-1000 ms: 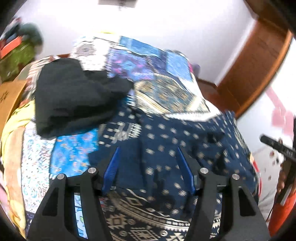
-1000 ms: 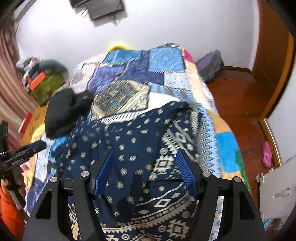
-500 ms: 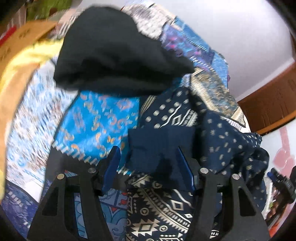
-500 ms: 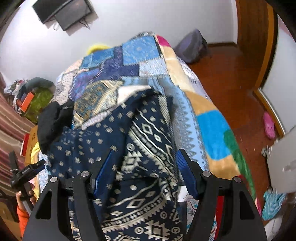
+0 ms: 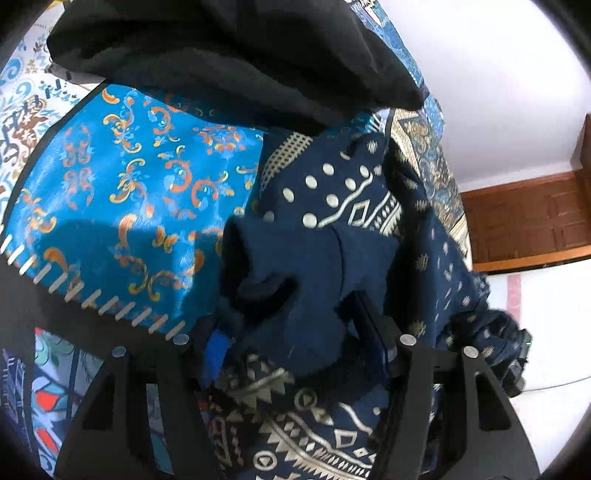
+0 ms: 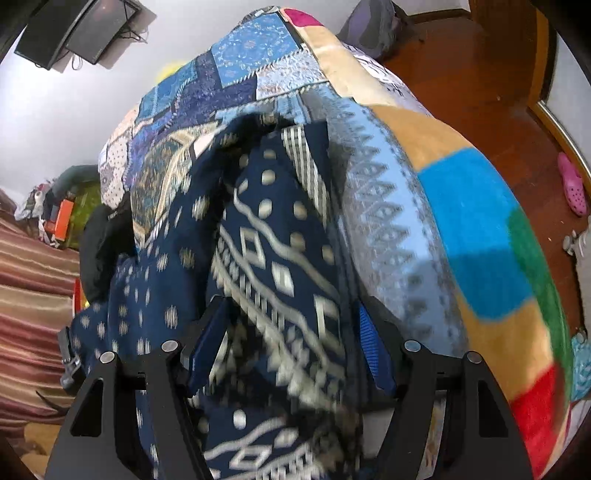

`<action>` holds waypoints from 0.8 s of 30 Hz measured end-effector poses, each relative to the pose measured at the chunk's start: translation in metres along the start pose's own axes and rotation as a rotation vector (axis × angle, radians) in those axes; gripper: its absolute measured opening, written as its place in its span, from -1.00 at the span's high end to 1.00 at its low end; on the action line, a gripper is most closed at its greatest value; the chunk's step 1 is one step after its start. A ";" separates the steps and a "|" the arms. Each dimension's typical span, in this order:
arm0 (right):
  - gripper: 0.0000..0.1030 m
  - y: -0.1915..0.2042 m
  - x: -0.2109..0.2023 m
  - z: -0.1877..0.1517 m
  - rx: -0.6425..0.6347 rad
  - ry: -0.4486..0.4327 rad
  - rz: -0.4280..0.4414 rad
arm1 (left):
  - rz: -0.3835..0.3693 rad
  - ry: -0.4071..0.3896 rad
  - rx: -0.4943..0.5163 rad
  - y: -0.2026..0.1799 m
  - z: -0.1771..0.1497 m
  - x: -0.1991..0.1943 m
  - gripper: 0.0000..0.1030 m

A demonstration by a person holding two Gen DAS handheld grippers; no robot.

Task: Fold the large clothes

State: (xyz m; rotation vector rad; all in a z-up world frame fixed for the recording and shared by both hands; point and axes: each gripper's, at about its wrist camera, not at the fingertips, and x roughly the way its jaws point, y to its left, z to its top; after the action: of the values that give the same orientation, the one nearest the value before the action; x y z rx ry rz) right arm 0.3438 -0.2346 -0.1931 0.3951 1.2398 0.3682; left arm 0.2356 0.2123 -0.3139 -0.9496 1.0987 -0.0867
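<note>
A large navy garment with a white dot and geometric print (image 5: 332,206) lies crumpled on a patchwork bedspread (image 5: 129,177). My left gripper (image 5: 291,332) is open, its jaws wide apart, with a plain navy fold of the garment bunched between them. In the right wrist view the same garment (image 6: 273,266) runs up the bed. My right gripper (image 6: 288,347) is open too, its blue pads astride the patterned edge of the garment near the bed's right side.
A black garment (image 5: 221,55) lies piled just beyond the navy one; it also shows in the right wrist view (image 6: 99,251). The bedspread edge (image 6: 480,240) drops to a wooden floor (image 6: 480,74) with a pink shoe (image 6: 572,188). A grey bag (image 6: 373,26) sits by the wall.
Both grippers have dropped low and close onto the garment. The left one swung toward the black pile and now has navy cloth between its jaws. The right one moved toward the bed's right edge.
</note>
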 end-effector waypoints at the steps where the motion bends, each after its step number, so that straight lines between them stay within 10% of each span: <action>1: -0.30 0.000 0.002 0.004 0.003 0.002 0.017 | -0.013 0.001 -0.007 0.001 0.002 0.001 -0.19; 7: -0.30 -0.005 0.013 0.020 0.065 0.000 0.096 | -0.077 -0.030 -0.028 0.007 0.018 0.006 -0.19; 17: 0.77 0.010 -0.007 0.015 0.027 -0.032 0.139 | -0.037 -0.079 0.106 -0.038 0.018 -0.001 0.66; 24: 0.80 0.068 -0.048 0.016 -0.110 -0.112 0.129 | -0.006 -0.211 0.310 -0.111 0.011 -0.055 0.73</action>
State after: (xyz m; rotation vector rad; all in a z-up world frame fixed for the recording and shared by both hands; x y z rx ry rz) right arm 0.3415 -0.1994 -0.1163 0.3971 1.0824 0.5155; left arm 0.2588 0.1782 -0.1968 -0.6674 0.8580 -0.1537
